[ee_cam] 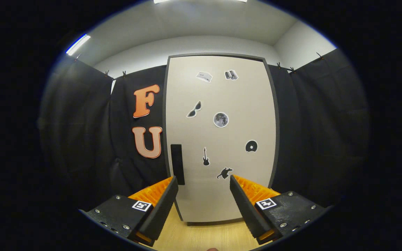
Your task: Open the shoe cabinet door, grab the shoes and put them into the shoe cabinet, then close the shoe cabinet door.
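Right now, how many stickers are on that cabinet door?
7 on the closed door: two near the top, sunglasses and a moon mid-door, a disc right, a guitar and a figure low, just beyond the open gripper.

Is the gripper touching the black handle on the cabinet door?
Cannot tell. In the gripper view the gripper is open, and one jaw's tip overlaps the handle on the closed door, so no gap or contact shows plainly.

Shoe cabinet: tall, upright, pale front in a dark frame, standing ahead of your fingers. Door shut, flush, dotted with small black-and-white stickers. Black vertical handle at its left edge, just beyond your left fingertip.
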A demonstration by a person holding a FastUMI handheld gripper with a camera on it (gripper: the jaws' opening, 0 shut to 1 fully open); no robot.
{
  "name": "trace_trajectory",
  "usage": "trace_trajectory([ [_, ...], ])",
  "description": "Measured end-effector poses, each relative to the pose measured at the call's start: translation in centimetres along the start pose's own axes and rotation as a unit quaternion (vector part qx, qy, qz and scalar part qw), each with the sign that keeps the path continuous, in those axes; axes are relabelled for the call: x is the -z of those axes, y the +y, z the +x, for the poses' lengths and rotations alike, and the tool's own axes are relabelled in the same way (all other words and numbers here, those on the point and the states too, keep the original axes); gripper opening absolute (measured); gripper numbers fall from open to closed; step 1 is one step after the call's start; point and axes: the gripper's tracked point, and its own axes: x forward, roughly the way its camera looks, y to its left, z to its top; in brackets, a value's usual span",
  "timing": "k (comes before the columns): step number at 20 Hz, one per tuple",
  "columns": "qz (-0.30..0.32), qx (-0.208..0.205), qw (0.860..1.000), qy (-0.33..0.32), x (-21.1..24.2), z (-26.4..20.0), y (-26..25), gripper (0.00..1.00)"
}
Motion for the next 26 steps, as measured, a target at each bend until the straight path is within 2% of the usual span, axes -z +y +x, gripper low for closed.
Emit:
trace_trajectory([
  [9, 0.007, 0.002, 1.000, -0.012, -1.7, -9.7, -3.5, 0.93],
  [17, 0.004, 0.009, 1.000, -0.020, -2.0, -12.8, -4.4, 0.93],
  [26, 0.002, 0.014, 1.000, -0.020, -1.8, -12.8, -4.0, 0.93],
])
